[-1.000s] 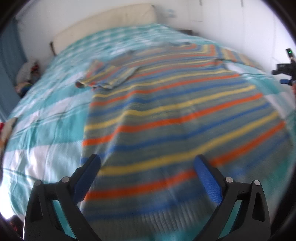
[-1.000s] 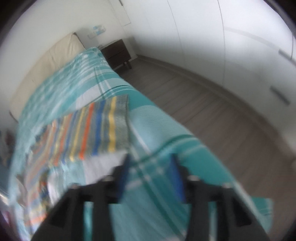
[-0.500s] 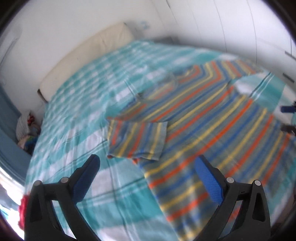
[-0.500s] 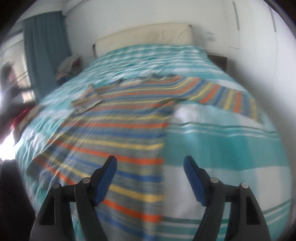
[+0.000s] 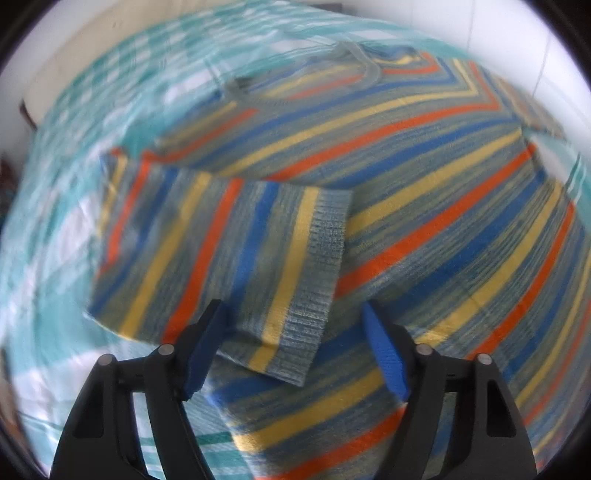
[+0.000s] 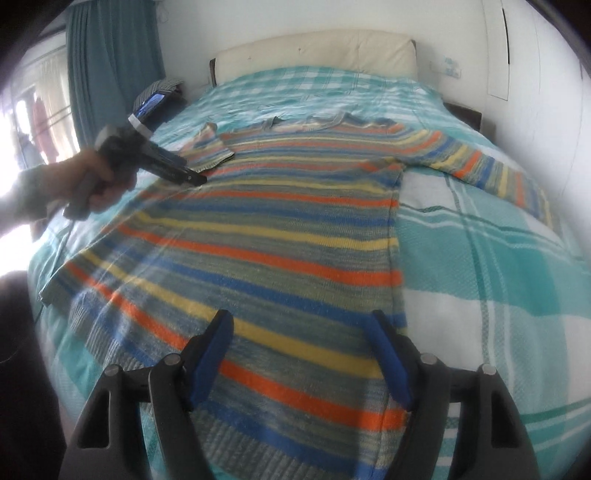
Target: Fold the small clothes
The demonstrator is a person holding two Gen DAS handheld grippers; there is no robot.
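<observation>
A bed with a teal and white checked cover fills the room. At its far end stands a cream padded headboard against a white wall. On the left hangs a teal curtain, and beside it a window gives strong daylight. On the right are white wardrobe doors and a dark nightstand.

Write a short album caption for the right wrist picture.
Open right gripper hovering over a striped sweater spread on a checked bed, left gripper reaching toward the folded sleeve.
</observation>
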